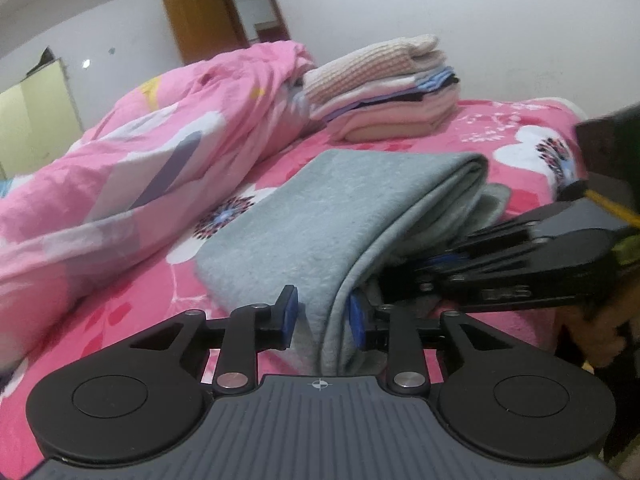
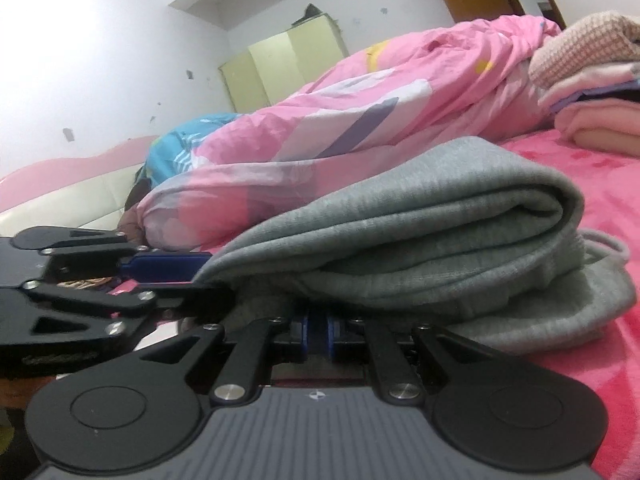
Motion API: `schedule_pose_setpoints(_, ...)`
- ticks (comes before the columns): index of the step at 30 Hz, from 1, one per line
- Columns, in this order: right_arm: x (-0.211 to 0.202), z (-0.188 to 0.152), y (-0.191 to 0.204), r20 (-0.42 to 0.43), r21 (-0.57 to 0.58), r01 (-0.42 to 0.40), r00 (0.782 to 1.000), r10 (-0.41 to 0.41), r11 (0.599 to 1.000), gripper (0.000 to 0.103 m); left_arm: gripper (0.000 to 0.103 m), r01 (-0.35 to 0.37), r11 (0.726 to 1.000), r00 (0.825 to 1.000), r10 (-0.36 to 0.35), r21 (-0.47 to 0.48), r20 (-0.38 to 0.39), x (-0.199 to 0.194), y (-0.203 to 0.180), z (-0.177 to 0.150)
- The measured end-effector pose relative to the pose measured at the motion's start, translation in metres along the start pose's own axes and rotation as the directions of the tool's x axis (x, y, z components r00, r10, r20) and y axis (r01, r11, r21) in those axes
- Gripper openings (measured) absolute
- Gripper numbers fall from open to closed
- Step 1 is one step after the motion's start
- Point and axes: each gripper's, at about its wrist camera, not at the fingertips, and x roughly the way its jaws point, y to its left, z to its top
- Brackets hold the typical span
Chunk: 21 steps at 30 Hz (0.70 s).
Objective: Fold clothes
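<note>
A grey garment (image 1: 312, 216) (image 2: 420, 220) lies folded in thick layers on the pink flowered bed sheet (image 1: 480, 148). Its near hemmed edge hangs loosely between the pads of my left gripper (image 1: 324, 316), which looks open and not pressing on it. In the right wrist view the left gripper (image 2: 200, 280) reaches in from the left at the garment's corner. My right gripper (image 2: 319, 332) has its blue pads almost together, tucked under the garment's fold. Cloth hides its tips, so I cannot see whether any cloth is pinched. In the left wrist view the right gripper (image 1: 400, 276) enters from the right, under the fold.
A stack of folded clothes (image 1: 384, 88) (image 2: 592, 92) sits further back on the bed. A bunched pink duvet (image 1: 140, 148) (image 2: 340, 120) runs along the left side. A hand (image 1: 596, 336) holds the right gripper. A pale green wardrobe (image 2: 280, 68) and a wooden door (image 1: 200, 20) stand behind.
</note>
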Motion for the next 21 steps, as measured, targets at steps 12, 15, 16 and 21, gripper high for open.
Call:
schedule_pose_setpoints(12,0.010,-0.002,0.005,-0.018,-0.002,-0.122,0.992,0.122,0.993,0.010,0.013,0.026,0.999,0.999,-0.025,-0.027,0.036,-0.003,0.004,0.000)
schedule_pose_setpoints(15,0.019,0.001,0.005,-0.050,0.005,-0.112,0.992,0.112,0.994,0.010,0.013,0.030,0.999,0.999,-0.029,-0.024,0.038,-0.005,0.004,0.000)
schedule_pose_setpoints(16,0.019,0.002,0.007,-0.071,-0.013,-0.102,0.992,0.101,0.995,0.010,0.013,0.033,0.999,0.999,-0.032,-0.024,0.039,-0.005,0.004,0.000)
schedule_pose_setpoints(21,0.027,0.008,0.013,-0.097,-0.036,-0.065,0.993,0.061,0.997,0.009,0.013,0.055,0.997,0.998,-0.052,-0.056,0.041,-0.004,0.005,-0.003)
